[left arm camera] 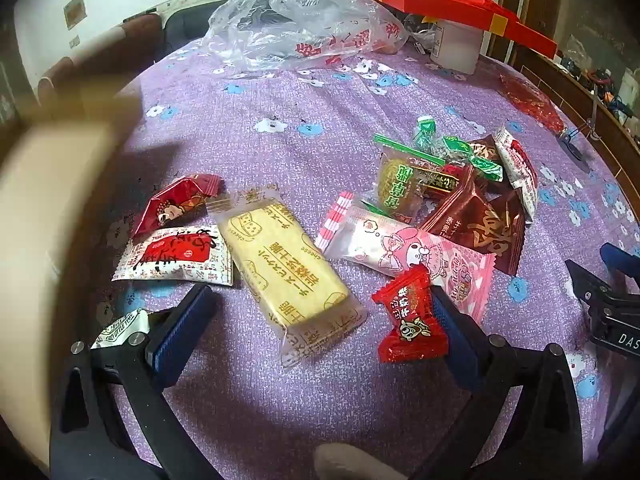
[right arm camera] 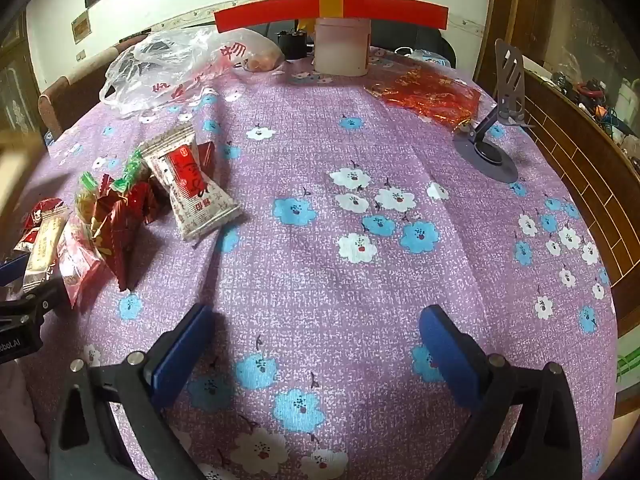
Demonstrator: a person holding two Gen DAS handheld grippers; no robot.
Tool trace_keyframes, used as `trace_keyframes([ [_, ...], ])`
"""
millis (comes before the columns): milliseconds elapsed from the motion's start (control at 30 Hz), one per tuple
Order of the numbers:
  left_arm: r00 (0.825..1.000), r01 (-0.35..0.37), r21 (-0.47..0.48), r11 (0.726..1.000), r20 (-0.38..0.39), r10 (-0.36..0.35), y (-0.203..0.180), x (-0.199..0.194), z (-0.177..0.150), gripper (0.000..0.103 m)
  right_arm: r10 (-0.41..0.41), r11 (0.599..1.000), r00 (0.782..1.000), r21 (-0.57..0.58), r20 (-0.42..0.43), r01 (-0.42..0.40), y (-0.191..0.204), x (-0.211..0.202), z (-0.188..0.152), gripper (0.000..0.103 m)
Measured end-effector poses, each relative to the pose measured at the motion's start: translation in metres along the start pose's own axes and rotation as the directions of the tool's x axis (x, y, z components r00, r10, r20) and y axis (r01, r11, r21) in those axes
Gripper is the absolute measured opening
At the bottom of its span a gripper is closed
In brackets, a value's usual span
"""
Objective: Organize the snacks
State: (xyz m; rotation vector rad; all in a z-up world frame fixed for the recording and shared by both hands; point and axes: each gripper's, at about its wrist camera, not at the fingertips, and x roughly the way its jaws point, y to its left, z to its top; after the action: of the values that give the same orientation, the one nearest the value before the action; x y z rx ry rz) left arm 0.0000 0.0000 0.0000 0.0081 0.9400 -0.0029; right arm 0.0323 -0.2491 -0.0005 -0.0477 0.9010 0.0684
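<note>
Wrapped snacks lie loose on a purple flowered tablecloth. My left gripper is open and hovers low over a yellow cheese biscuit packet, which lies between its blue pads. A small red candy rests against the right-hand pad. To the left of the biscuit lie a red packet and a white-and-red packet. To its right lie a pink cartoon packet, brown packets and a green packet. My right gripper is open over bare cloth, to the right of the snack pile.
At the back, a long red box rests on a white tub, next to a crumpled clear plastic bag. A red foil bag and a grey phone stand sit at the right. A blurred tan shape fills the left wrist view's left side.
</note>
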Motion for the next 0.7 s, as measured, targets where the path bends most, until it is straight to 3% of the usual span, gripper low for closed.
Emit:
trace_keyframes([
  [700,1.0,-0.003,-0.006,1.0,-0.001,0.003,-0.0005,0.0001,0.0,0.103,0.001,1.0,1.0,0.0,0.0,-0.001,-0.0004,0.0003,-0.0001,0.103],
])
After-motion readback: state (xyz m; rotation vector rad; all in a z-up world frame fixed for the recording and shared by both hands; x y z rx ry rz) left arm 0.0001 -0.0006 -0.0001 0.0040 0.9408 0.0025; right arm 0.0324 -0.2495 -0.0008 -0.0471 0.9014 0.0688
